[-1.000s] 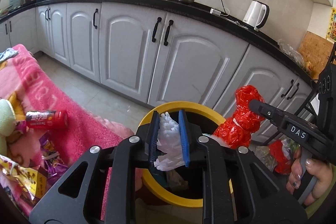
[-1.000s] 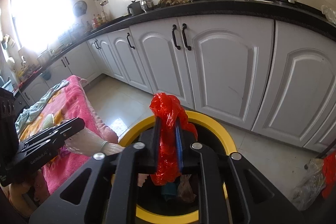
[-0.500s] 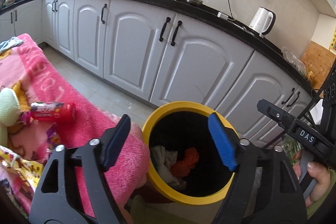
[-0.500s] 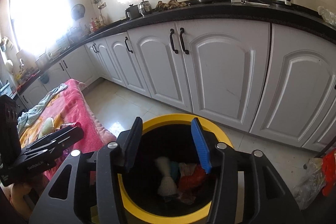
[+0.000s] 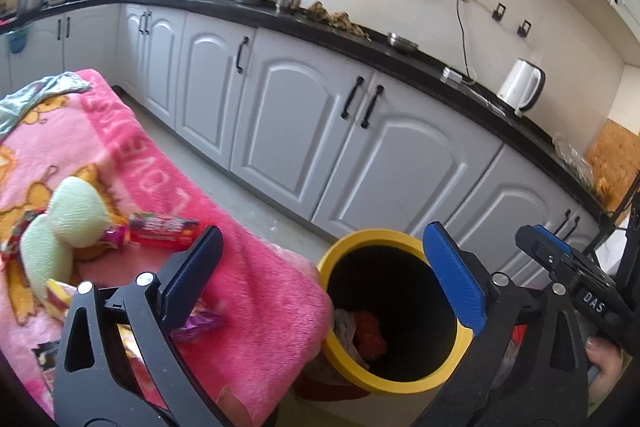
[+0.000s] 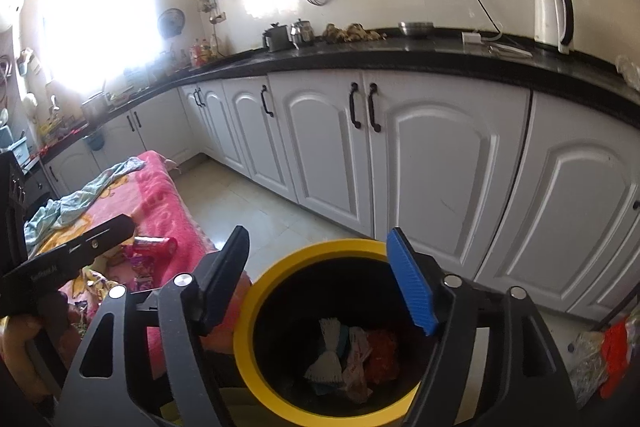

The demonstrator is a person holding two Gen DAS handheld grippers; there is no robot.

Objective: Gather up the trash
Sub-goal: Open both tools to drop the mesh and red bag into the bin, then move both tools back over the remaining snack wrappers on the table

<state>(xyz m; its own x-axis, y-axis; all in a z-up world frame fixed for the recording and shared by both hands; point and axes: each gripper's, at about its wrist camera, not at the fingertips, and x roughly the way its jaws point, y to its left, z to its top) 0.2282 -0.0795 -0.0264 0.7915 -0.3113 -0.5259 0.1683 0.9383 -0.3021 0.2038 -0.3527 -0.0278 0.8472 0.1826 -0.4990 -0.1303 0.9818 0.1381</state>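
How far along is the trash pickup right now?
Done: white and red scraps lie inside the yellow-rimmed black bin. In hand: nothing; left claw and right claw are opening, empty. Left: red snack tube and wrappers on the pink blanket.

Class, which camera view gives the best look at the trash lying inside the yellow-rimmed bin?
The right wrist view: it looks down into the yellow-rimmed bin, showing white, teal and red trash separately. The left wrist view sees the bin obliquely, with only a pale and red patch by its near wall.
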